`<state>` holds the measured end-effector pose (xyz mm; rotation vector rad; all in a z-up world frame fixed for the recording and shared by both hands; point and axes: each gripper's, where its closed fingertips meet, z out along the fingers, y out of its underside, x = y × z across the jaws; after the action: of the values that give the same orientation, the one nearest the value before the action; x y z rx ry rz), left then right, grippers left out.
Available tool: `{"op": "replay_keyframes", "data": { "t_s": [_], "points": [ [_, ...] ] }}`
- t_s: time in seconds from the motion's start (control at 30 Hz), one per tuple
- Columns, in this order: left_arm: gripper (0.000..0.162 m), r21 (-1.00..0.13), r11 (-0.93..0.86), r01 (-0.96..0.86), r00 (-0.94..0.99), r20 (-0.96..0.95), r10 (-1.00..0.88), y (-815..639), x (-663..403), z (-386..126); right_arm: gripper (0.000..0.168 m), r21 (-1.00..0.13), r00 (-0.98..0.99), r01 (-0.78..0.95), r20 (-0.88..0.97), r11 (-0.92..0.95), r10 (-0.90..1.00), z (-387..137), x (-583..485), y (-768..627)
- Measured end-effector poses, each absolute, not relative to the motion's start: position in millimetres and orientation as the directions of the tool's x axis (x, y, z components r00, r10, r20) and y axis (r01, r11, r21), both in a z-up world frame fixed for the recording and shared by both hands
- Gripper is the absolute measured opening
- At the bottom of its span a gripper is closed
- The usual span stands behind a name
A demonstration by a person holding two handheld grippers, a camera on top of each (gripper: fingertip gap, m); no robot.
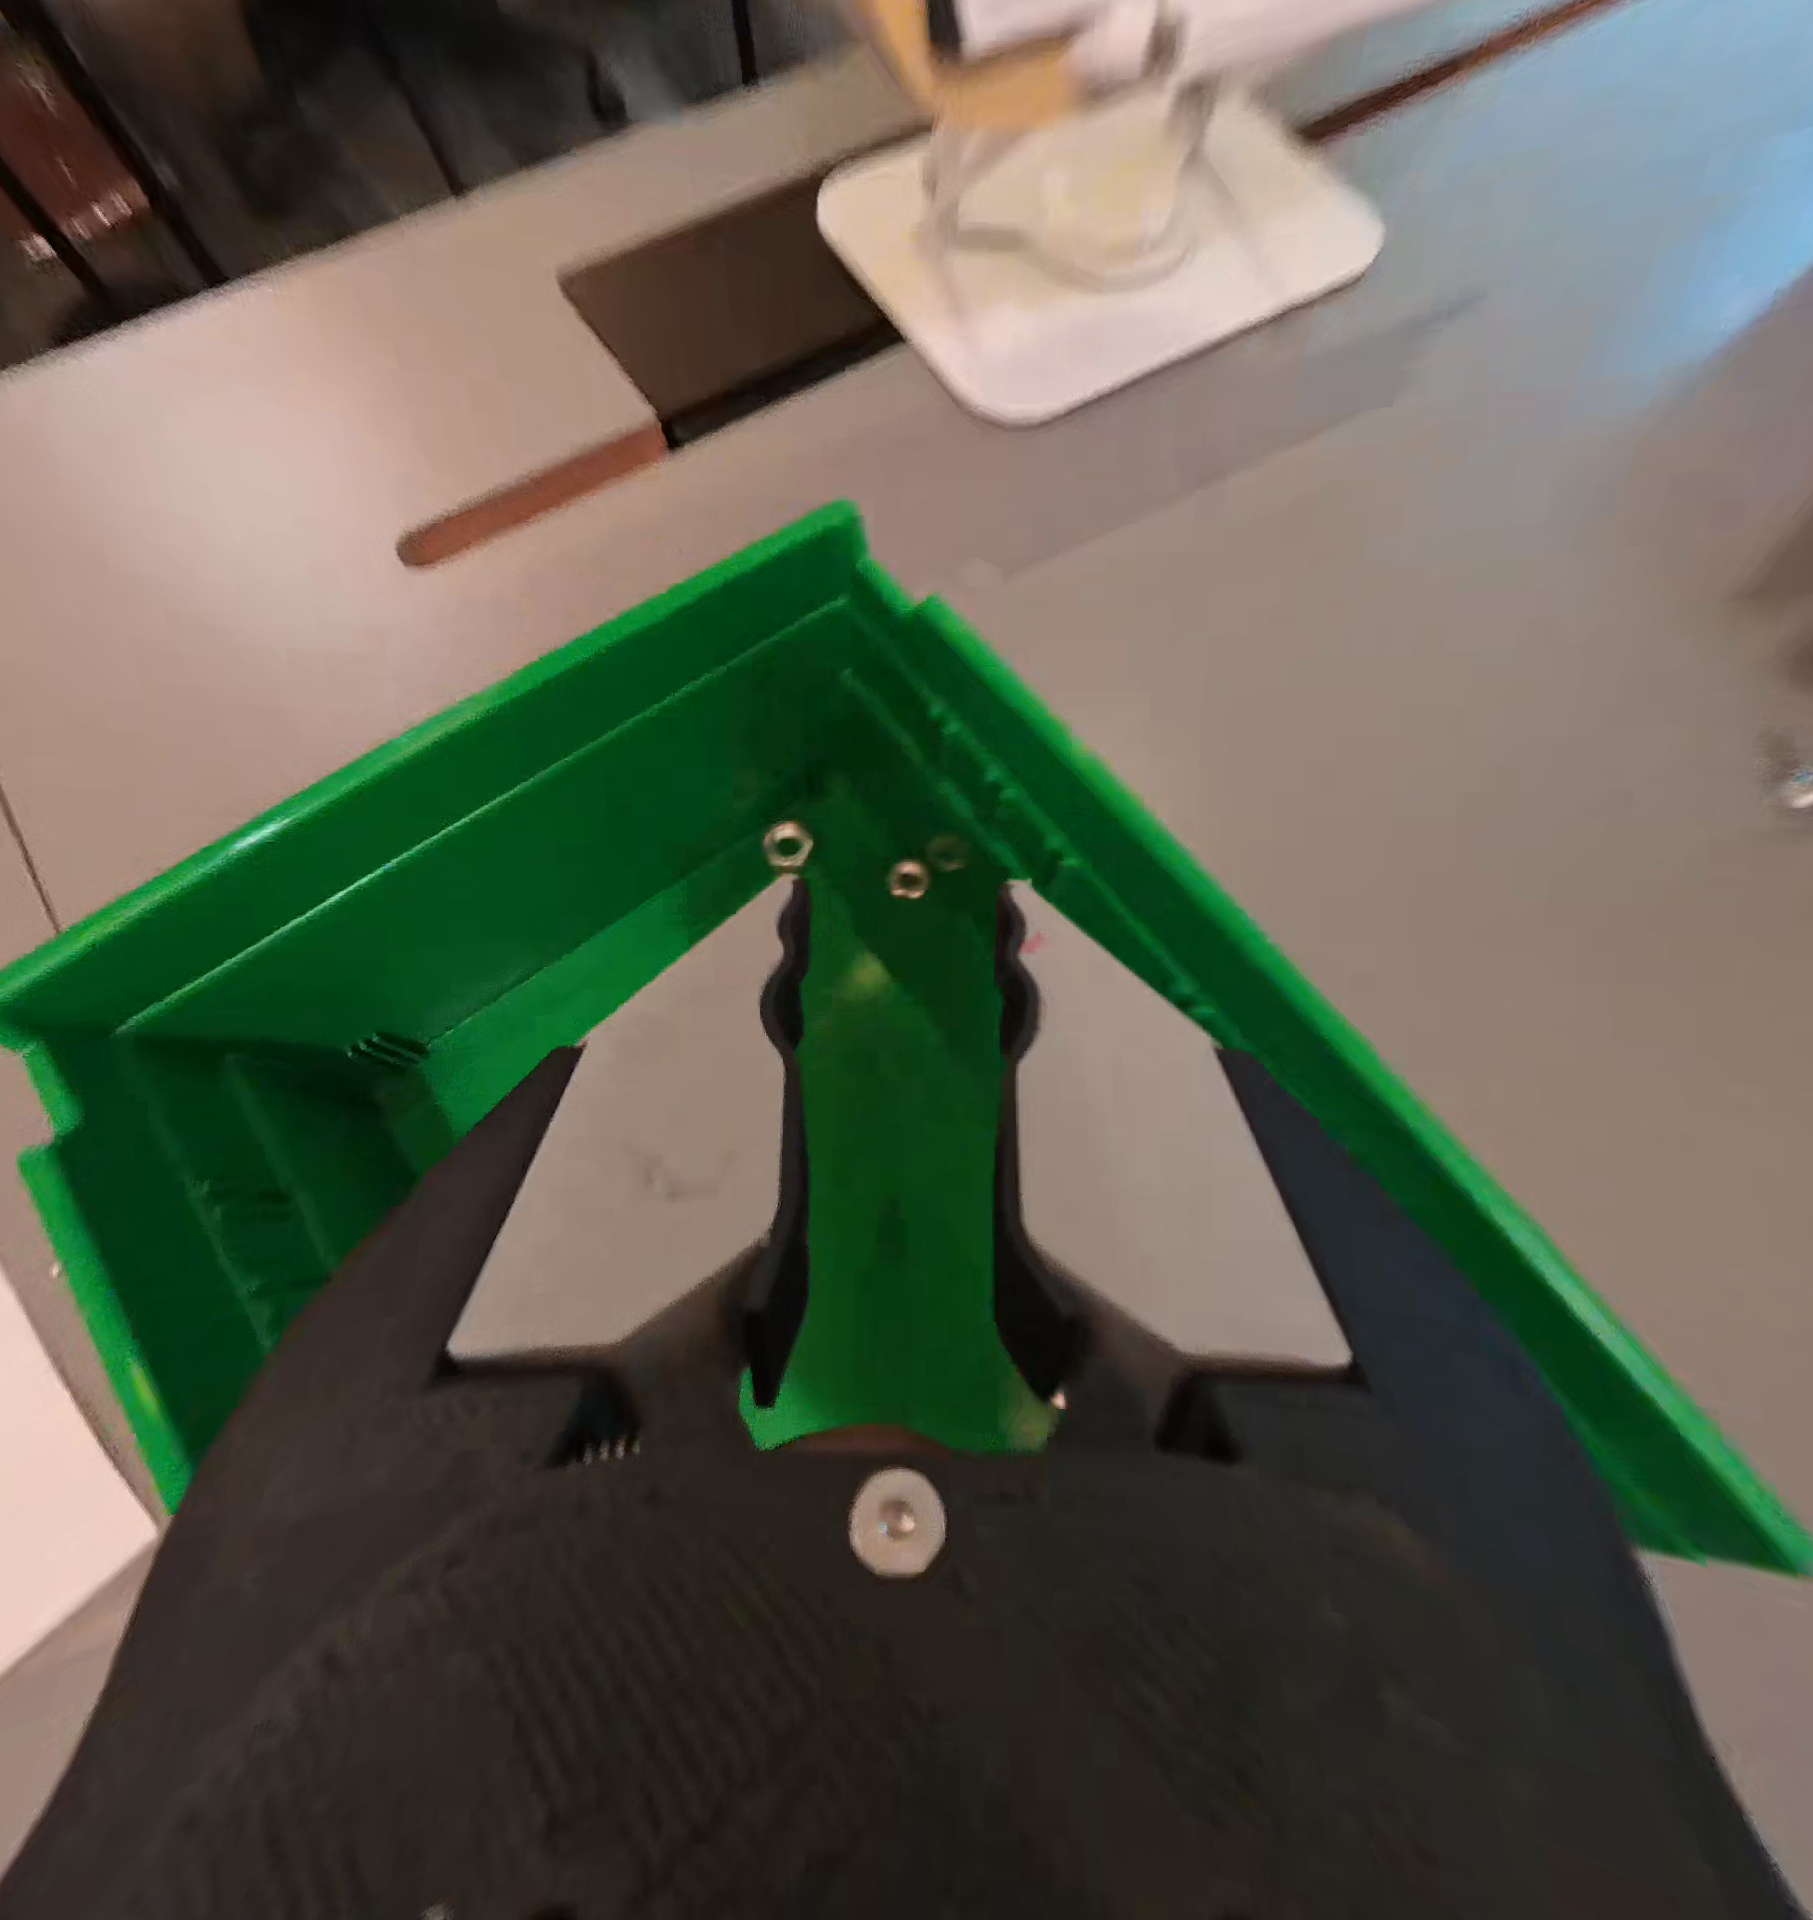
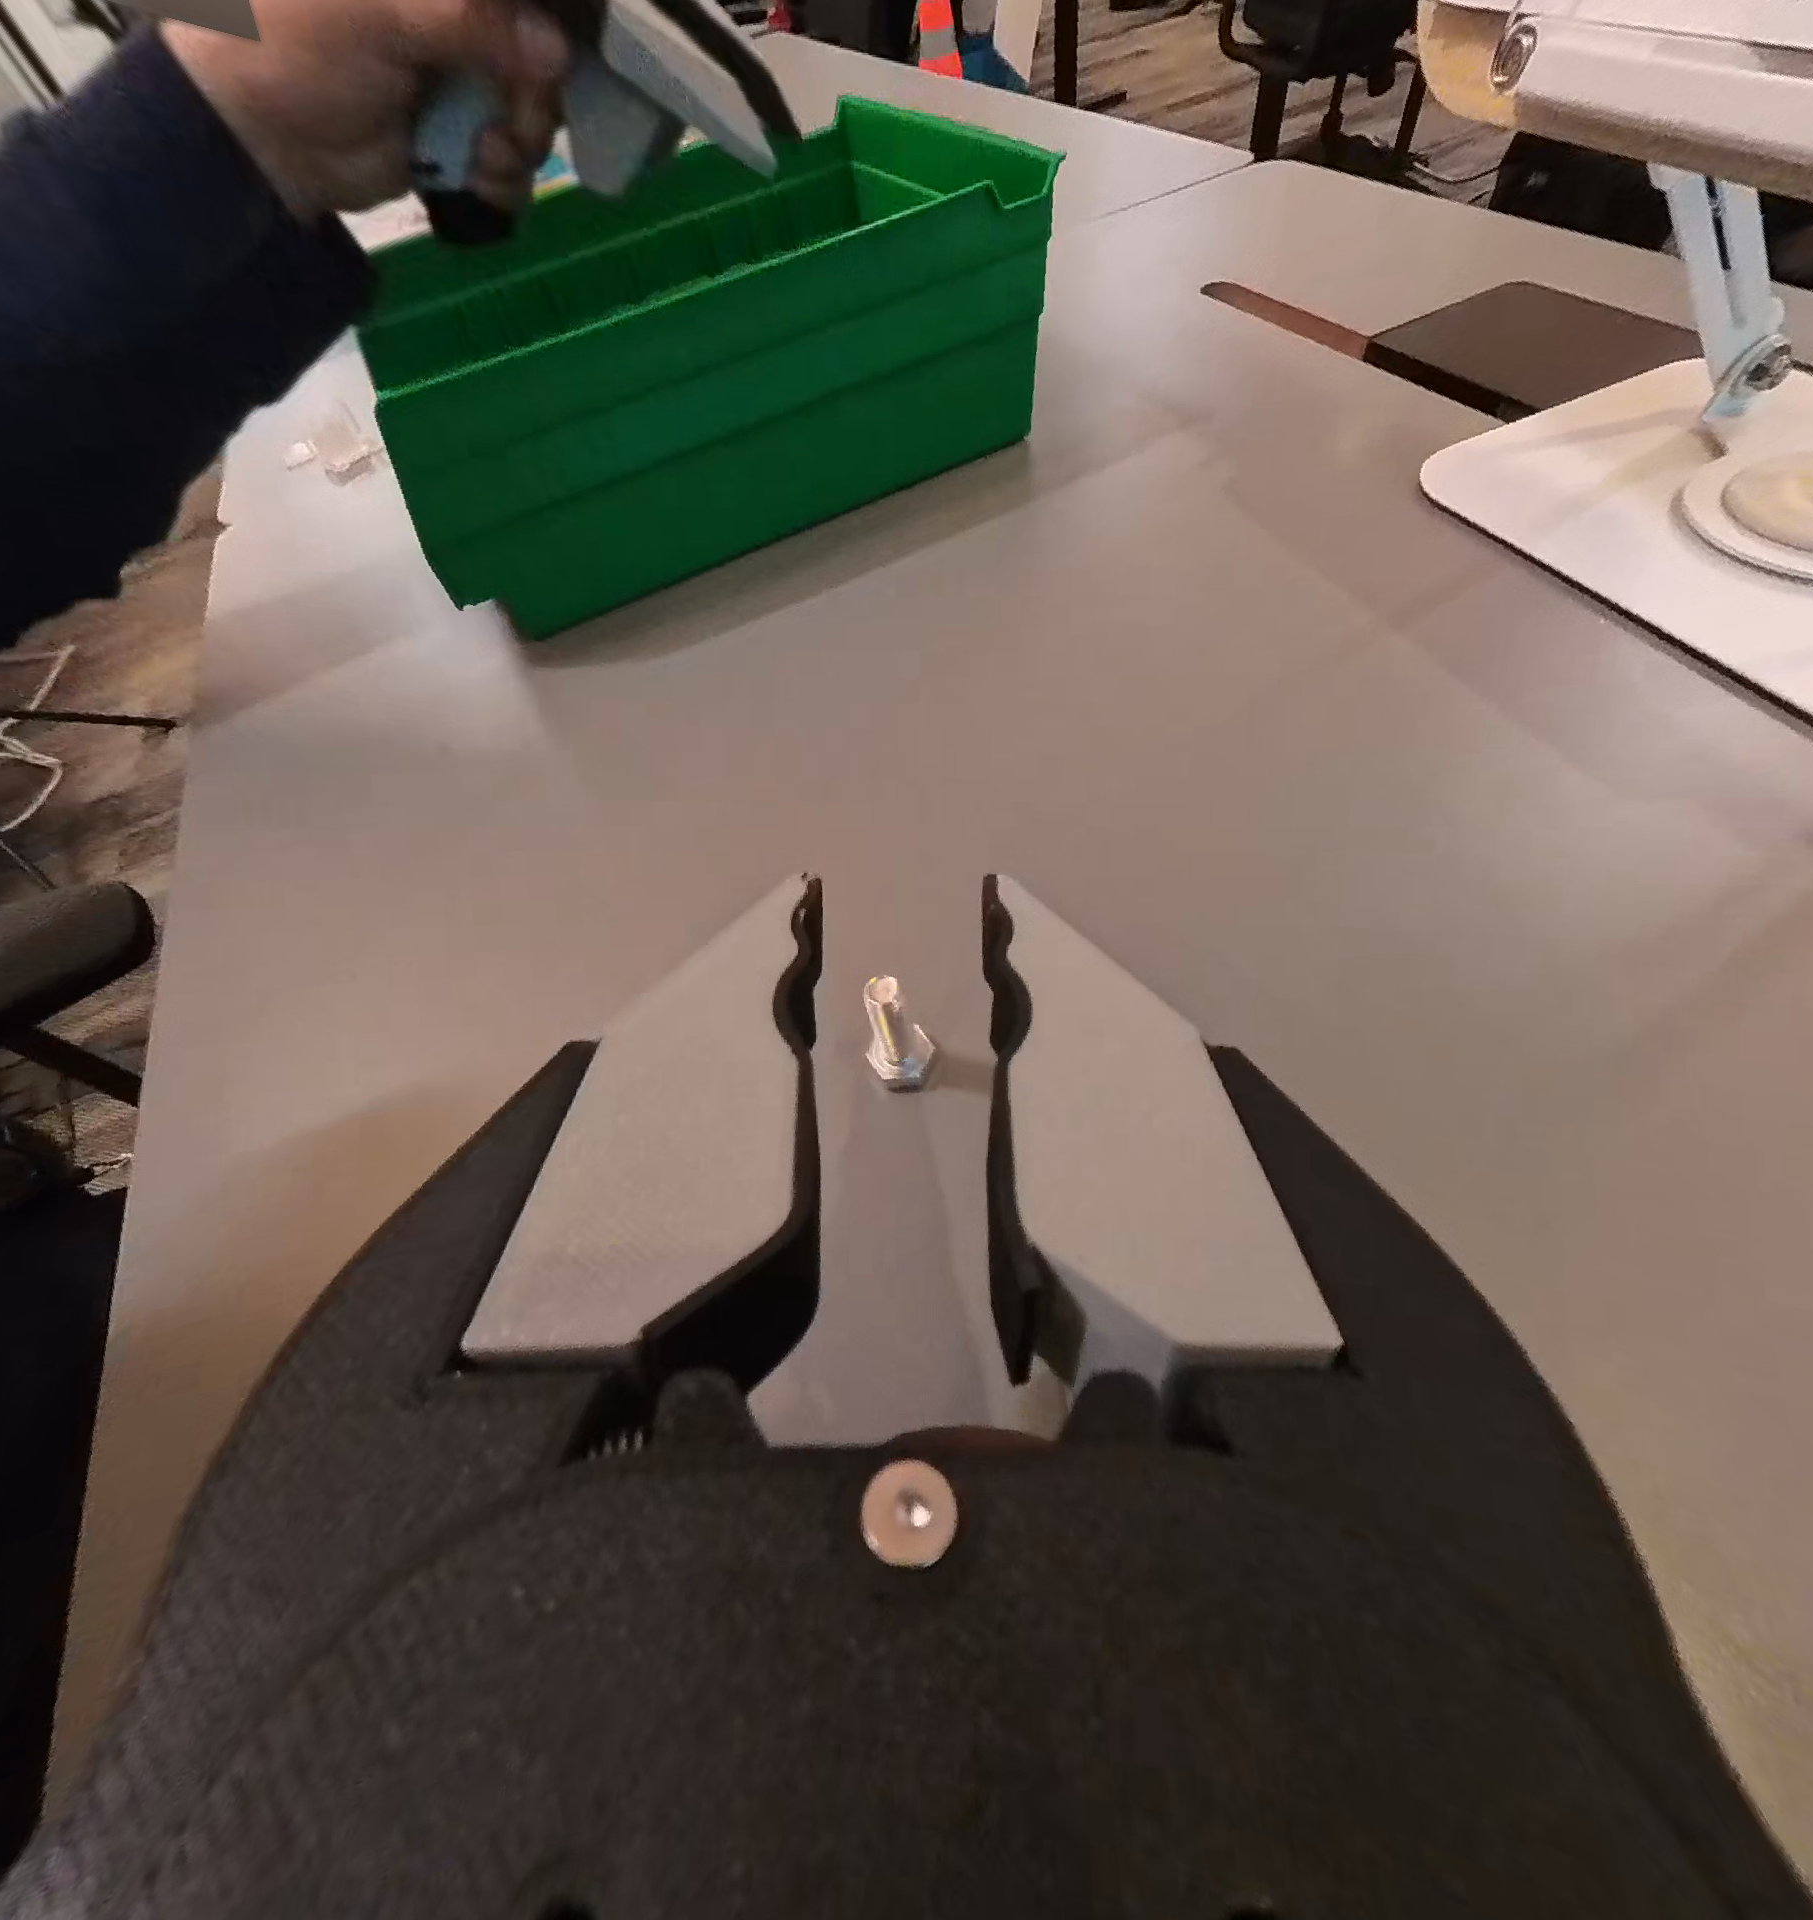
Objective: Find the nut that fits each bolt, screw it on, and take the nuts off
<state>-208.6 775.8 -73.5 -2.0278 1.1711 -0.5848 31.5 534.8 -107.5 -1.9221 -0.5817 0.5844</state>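
In the left wrist view my left gripper [image 1: 902, 899] is open and empty, reaching down into a green plastic bin [image 1: 466, 831]. Three small silver nuts [image 1: 908, 880] lie on the bin floor in its far corner, just beyond my fingertips; the view is blurred. In the right wrist view my right gripper [image 2: 900, 883] is open and low over the grey table [image 2: 1297, 831]. A silver hex bolt [image 2: 897, 1034] stands on its head between the two fingers, touching neither. The bin [image 2: 715, 416] stands at the far left, with the left gripper [image 2: 673, 94] held by a hand over it.
A white monitor stand base [image 2: 1608, 540] sits at the right, also seen beyond the bin [image 1: 1089, 260]. A dark cable hatch [image 2: 1484, 343] is set in the table beside it. Small clear plastic bits [image 2: 336, 447] lie left of the bin. The table's left edge [image 2: 185, 831] drops to the floor. There is about 35 cm between the tips of the two grippers.
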Motion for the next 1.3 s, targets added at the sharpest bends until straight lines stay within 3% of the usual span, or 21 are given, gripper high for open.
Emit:
{"op": "replay_keyframes", "data": {
  "t_s": [0.13,0.3,0.43,0.6,0.7,1.07,1.3],
  "points": [
    [0.027,-0.608,-0.324,-0.725,0.407,0.002,-0.913,803.9,-193.2,-129.5,0.028,-0.908,0.773,0.146,-0.143,-0.393,0.618,-111.9,34.8,535.1],
    [0.028,-0.482,-0.279,-0.831,0.344,-0.052,-0.937,829.4,-178.5,-163.7,0.028,-0.899,0.777,0.157,-0.143,-0.409,0.613,-117.0,39.4,535.0],
    [0.013,-0.395,-0.247,-0.885,0.298,-0.072,-0.952,834.0,-177.7,-181.1,0.028,-0.896,0.78,0.164,-0.139,-0.413,0.61,-118.2,43.2,533.9],
    [0.018,-0.392,-0.299,-0.87,0.334,-0.023,-0.942,830.8,-177.8,-183.6,0.027,-0.9,0.78,0.151,-0.145,-0.408,0.608,-113.4,45.5,532.3],
    [0.0,-0.368,-0.316,-0.874,0.327,0.033,-0.944,817.6,-180.4,-187.7,0.027,-0.9,0.775,0.155,-0.145,-0.407,0.615,-112.2,43.1,530.5],
    [0.0,-0.426,-0.38,-0.821,0.427,-0.016,-0.904,817.7,-185.6,-184.7,0.026,-0.901,0.747,0.201,-0.114,-0.385,0.655,-113.6,26.1,523.7],
    [0.0,-0.531,-0.393,-0.75,0.472,-0.015,-0.881,806.6,-199.6,-134.7,0.025,-0.913,0.736,0.195,-0.106,-0.359,0.669,-105.2,21.4,519.9]
  ]
}}
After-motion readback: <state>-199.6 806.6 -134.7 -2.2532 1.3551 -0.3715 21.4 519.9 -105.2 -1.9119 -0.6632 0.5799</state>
